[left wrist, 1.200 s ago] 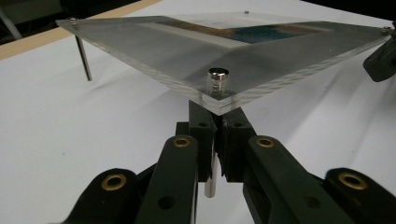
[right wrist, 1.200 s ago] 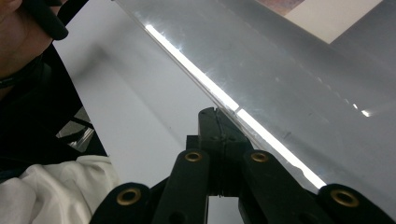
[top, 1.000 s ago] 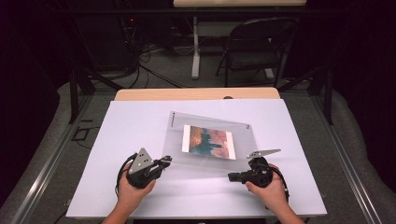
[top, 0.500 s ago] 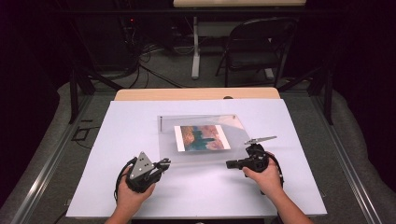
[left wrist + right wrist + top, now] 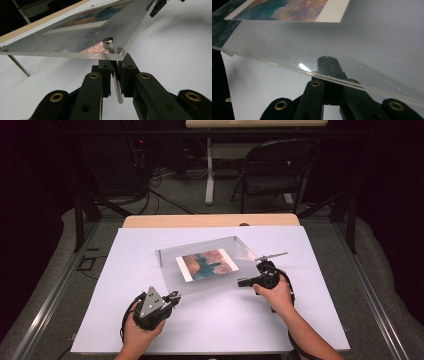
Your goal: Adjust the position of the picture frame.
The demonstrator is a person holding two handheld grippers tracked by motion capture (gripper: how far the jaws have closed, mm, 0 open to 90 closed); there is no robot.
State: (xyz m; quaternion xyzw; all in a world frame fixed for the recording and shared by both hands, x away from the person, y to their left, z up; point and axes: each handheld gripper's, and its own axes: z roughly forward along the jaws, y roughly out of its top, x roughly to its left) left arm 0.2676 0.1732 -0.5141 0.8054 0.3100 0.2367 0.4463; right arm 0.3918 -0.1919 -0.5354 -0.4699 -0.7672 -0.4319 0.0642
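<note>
Hovering above the white table (image 5: 310, 320), a clear acrylic frame (image 5: 172, 270) with a colourful print (image 5: 207, 265) sandwiched inside is carried between the two grippers, raised at its near side with its thin metal legs (image 5: 18, 65) showing underneath. The left gripper (image 5: 116, 75) sits right under the frame's near left corner, its jaws around the metal post (image 5: 117, 85) that hangs from the corner bolt (image 5: 108, 42); they have just been easing apart a little, with the post between them. The right gripper (image 5: 328, 72) is clenched on the frame's near right edge, the panel passing between its jaws, and the print lies farther up the panel from it.
</note>
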